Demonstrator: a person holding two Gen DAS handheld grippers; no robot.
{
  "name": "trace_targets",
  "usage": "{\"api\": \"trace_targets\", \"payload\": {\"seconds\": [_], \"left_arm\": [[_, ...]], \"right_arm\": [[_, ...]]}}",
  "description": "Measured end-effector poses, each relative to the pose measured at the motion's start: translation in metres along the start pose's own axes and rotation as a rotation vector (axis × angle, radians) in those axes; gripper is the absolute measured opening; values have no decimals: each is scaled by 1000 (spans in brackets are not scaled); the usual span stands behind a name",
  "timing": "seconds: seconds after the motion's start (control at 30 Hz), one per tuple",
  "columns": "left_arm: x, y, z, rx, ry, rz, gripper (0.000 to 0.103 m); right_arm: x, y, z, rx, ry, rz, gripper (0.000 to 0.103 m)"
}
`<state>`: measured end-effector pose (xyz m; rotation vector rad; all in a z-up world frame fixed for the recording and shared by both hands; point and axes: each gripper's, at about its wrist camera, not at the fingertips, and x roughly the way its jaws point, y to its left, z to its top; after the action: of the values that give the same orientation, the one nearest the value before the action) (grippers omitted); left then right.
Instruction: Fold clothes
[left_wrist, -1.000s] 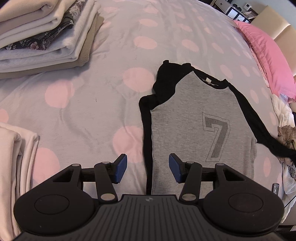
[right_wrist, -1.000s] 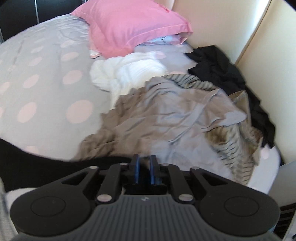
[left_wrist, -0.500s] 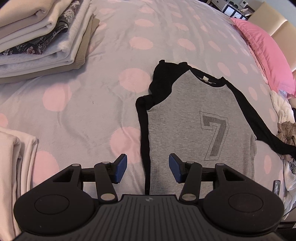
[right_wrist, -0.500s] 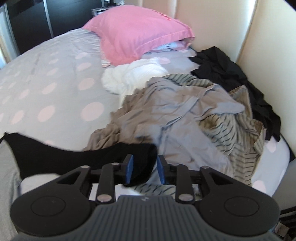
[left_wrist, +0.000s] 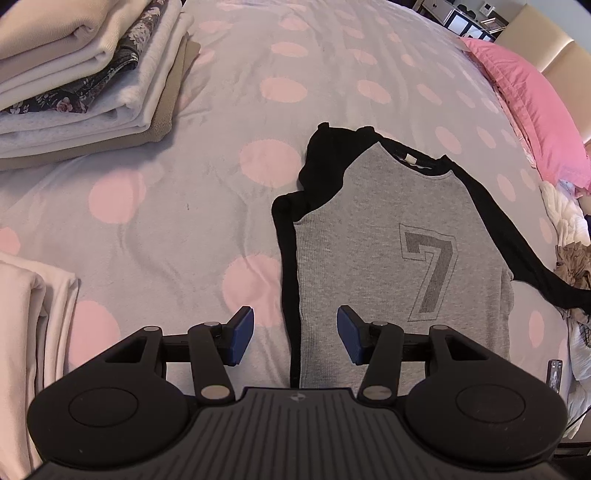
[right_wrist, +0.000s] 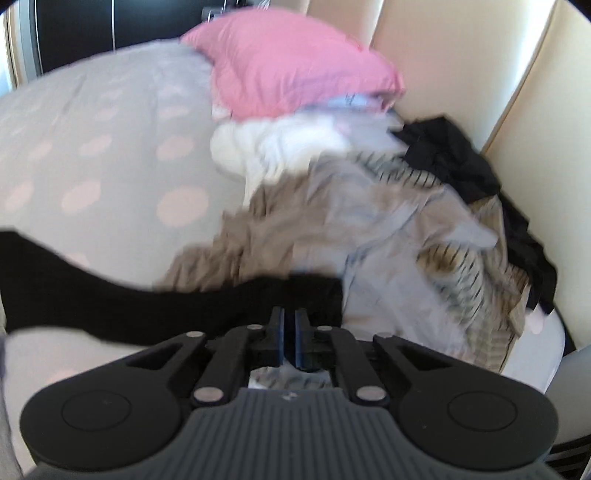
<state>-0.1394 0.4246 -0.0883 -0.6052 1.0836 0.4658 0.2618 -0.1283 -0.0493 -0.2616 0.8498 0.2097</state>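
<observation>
Fingers (left_wrist: 242, 334) of the left gripper (left_wrist: 295, 334) stood apart with nothing between the blue pads, hovering over the lower left hem of the raglan shirt (left_wrist: 388, 251). Shirt lay flat, face up, on the dotted bedspread (left_wrist: 166, 229): grey body with a printed 7, black sleeves. Its left sleeve was folded in along the left side seam, forming a straight black edge just beyond the left pad. Its right sleeve (left_wrist: 532, 266) ran outward and down to the right, toward the loose clothes at the bed's right margin. Open bedspread lay left of and beyond the shirt. A stack of folded clothes (left_wrist: 85, 85) sat at upper left, well apart from the shirt; a second folded pile (left_wrist: 26, 332) sat at the left edge. Pink pillow (left_wrist: 532, 110) at upper right.

Right wrist view, motion-blurred: fingers (right_wrist: 277, 332) of the right gripper (right_wrist: 289, 338) were closed, pads nearly together, pinched on the cuff end of the black sleeve (right_wrist: 110, 299). Sleeve stretched leftward from the pads across the bedspread (right_wrist: 92, 158) to the frame's left edge. Directly beyond and right of the cuff was the heap of unfolded clothes (right_wrist: 369, 240), touching or just beside it; blur prevented telling which. Heap reached the headboard (right_wrist: 461, 74) at right. Clear bedspread only to the left.
</observation>
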Motion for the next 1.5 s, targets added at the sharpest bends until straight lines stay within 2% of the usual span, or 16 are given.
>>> {"api": "trace_targets", "payload": {"seconds": [0.17,0.3,0.37,0.47,0.53,0.73,0.8,0.87,0.97,1.03,1.13,1.27,1.37,1.47,1.5], "left_arm": [[0,1,2,5,-5,2,48],[-1,0,1,10,-7,3,48],[0,-1,1,13,-7,6,48],[0,-2,1,17,-6,11,48],[1,-1,1,20,-4,17,48],[10,4,3,29,7,46,48],[14,7,4,30,13,57,48],[17,10,5,33,18,69,48],[21,15,3,30,24,79,48],[24,19,1,23,30,69,48],[29,21,-3,7,41,43,48],[37,14,-10,35,47,29,48],[45,6,-15,86,56,57,48],[55,2,-19,118,75,82,48],[57,1,-19,118,77,80,48]], "right_arm": [[-41,-16,30,70,-83,15,6],[-54,-31,50,123,-112,-9,6],[-47,-39,58,152,-110,-59,6],[-20,-55,64,238,-41,-151,6],[-2,-62,62,278,-18,-154,6],[35,-56,56,253,0,-178,7],[40,-53,55,242,3,-194,13],[37,-48,54,219,-13,-209,14],[24,-36,47,183,-50,-202,33],[12,-25,40,184,-70,-171,34],[-5,-2,28,190,-70,-76,35],[-18,36,7,199,8,95,39],[-26,71,-9,191,71,230,39],[-38,109,-17,123,113,314,40],[-43,120,-18,109,111,336,47]]}}
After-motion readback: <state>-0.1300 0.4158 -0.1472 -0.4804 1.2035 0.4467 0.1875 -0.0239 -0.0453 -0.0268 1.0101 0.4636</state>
